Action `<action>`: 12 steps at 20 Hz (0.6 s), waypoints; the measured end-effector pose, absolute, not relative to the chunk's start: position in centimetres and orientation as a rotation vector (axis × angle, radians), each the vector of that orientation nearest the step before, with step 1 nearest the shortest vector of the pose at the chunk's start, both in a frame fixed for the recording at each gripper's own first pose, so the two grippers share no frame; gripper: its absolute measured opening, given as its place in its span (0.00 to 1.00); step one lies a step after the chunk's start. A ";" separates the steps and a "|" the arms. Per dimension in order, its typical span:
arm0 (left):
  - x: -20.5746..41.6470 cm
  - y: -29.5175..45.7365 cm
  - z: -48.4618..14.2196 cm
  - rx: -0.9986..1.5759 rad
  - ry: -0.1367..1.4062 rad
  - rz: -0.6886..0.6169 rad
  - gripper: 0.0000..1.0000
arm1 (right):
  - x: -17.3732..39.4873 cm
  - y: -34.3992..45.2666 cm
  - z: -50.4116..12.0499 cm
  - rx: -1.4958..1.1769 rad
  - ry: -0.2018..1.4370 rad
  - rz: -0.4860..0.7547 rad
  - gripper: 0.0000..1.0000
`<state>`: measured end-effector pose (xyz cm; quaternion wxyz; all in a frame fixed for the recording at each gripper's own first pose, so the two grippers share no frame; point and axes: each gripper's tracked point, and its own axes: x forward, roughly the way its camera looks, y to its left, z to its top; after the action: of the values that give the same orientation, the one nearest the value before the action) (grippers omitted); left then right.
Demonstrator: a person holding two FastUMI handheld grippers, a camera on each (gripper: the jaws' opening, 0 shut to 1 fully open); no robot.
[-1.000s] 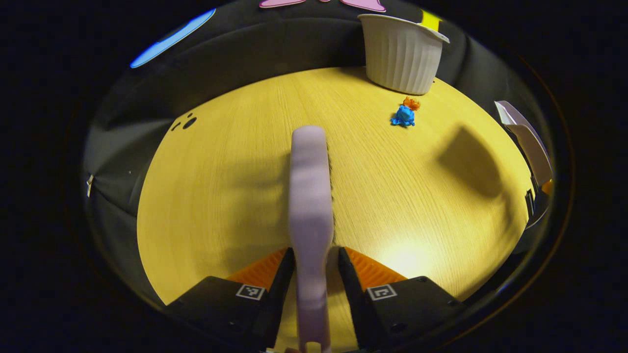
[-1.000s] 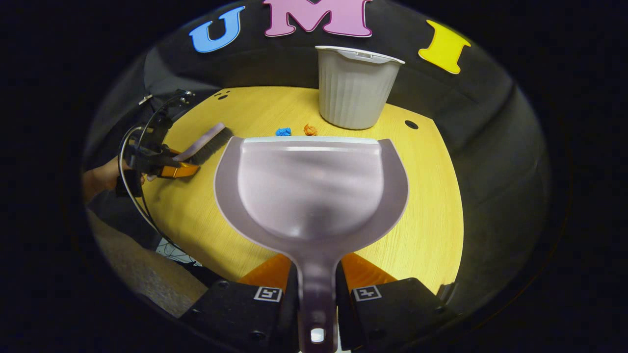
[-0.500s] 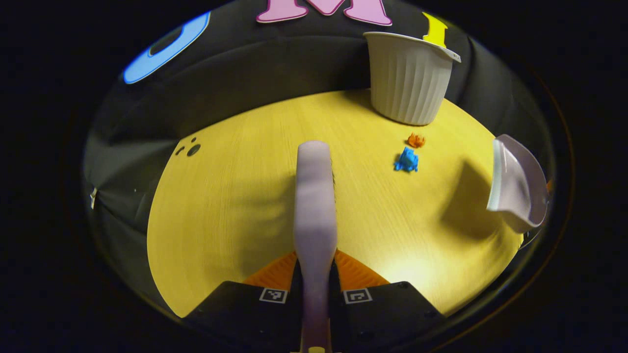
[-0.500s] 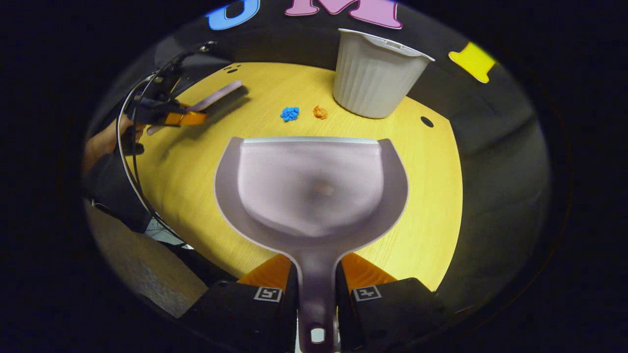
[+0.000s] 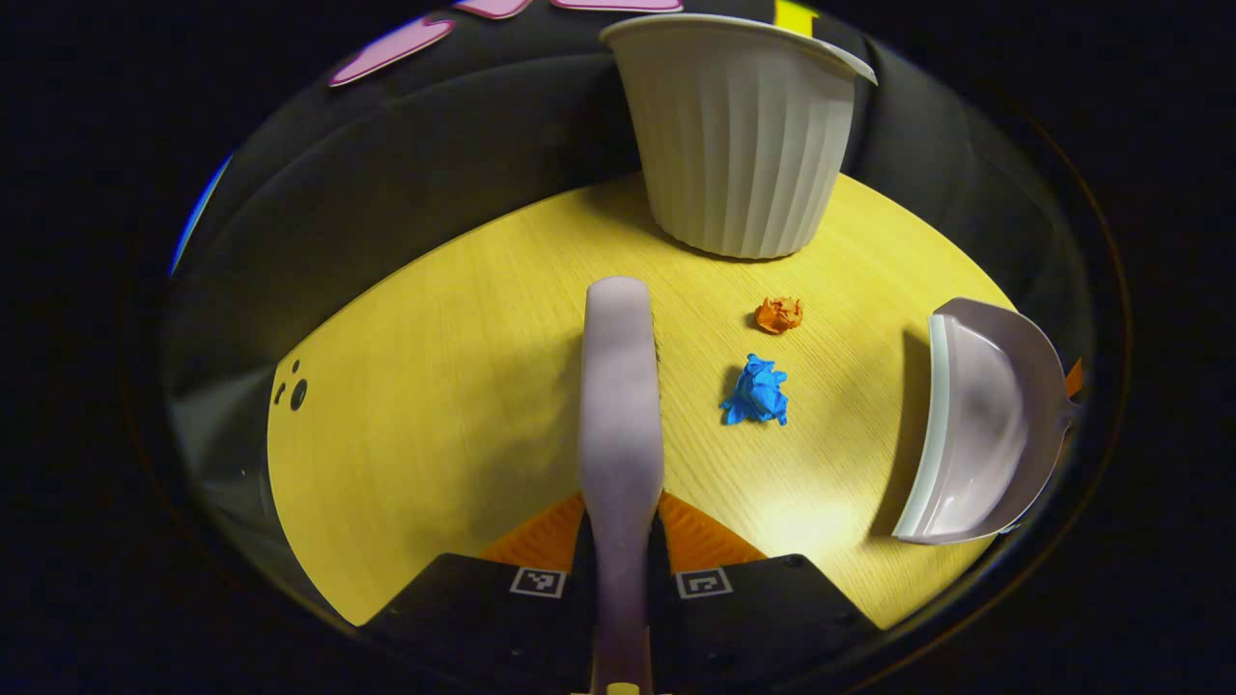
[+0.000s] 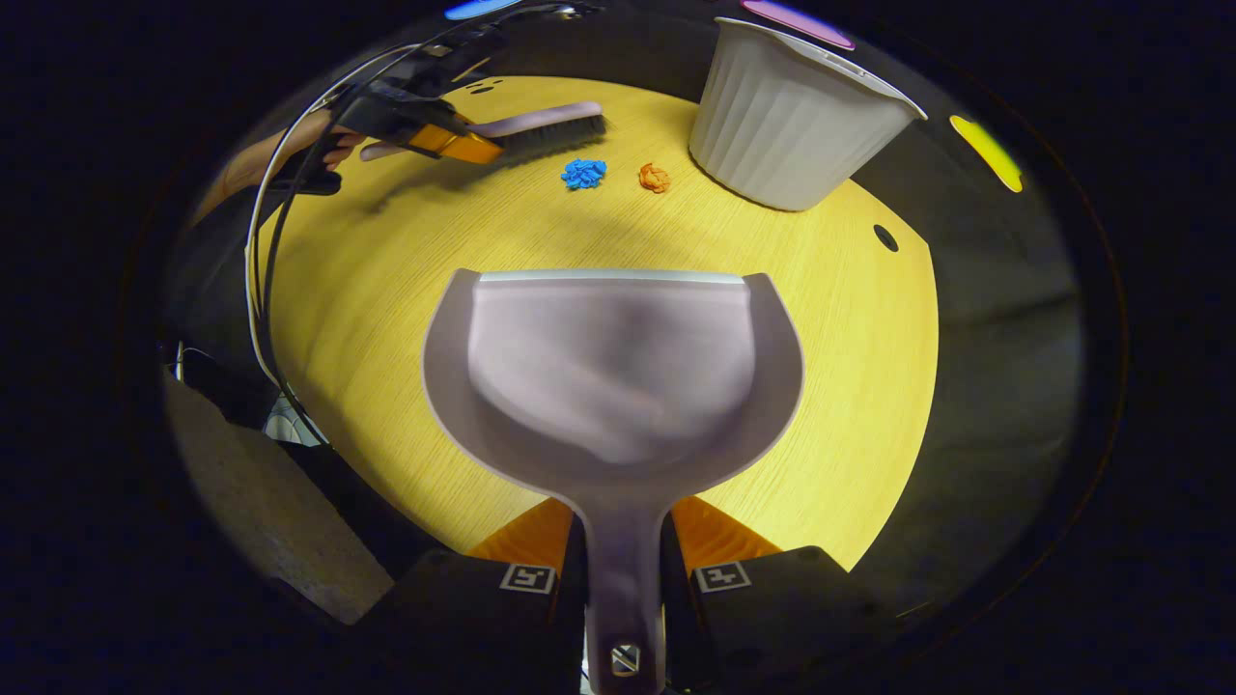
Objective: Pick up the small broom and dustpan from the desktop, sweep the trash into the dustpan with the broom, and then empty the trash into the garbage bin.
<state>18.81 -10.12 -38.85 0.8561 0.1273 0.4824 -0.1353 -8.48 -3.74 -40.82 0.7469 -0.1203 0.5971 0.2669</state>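
In the left gripper view, the left gripper (image 5: 623, 541) has its fingers (image 5: 555, 536) pressed on both sides of the handle of the small broom (image 5: 621, 386), which points forward above the yellow wooden surface (image 5: 435, 386). To its right lie a blue paper ball (image 5: 756, 391) and, near it, an orange paper ball (image 5: 778, 314) (the smaller one), with the white ribbed garbage bin (image 5: 739, 135) standing behind them. In the right gripper view, the right gripper (image 6: 623, 569) holds the dustpan (image 6: 613, 372) by its handle between closed fingers (image 6: 536, 541), the pan above the surface and well apart from the two balls.
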 end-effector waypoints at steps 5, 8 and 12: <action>21.0 -14.1 -39.4 0.342 1.003 -0.426 0.27 | -7.4 -3.7 -42.3 -0.251 1.319 0.632 0.38; 20.0 -19.0 -39.3 0.305 1.006 -0.599 0.27 | -6.7 -4.4 -42.9 -0.259 1.305 0.644 0.37; 16.5 -23.3 -38.0 0.228 1.026 -0.767 0.27 | -7.0 -5.1 -43.2 -0.242 1.308 0.644 0.38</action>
<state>16.53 -23.31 -38.02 0.7958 0.1063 0.4777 -0.3568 -7.04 -5.09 -43.22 0.7393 -0.1105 0.5960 0.2934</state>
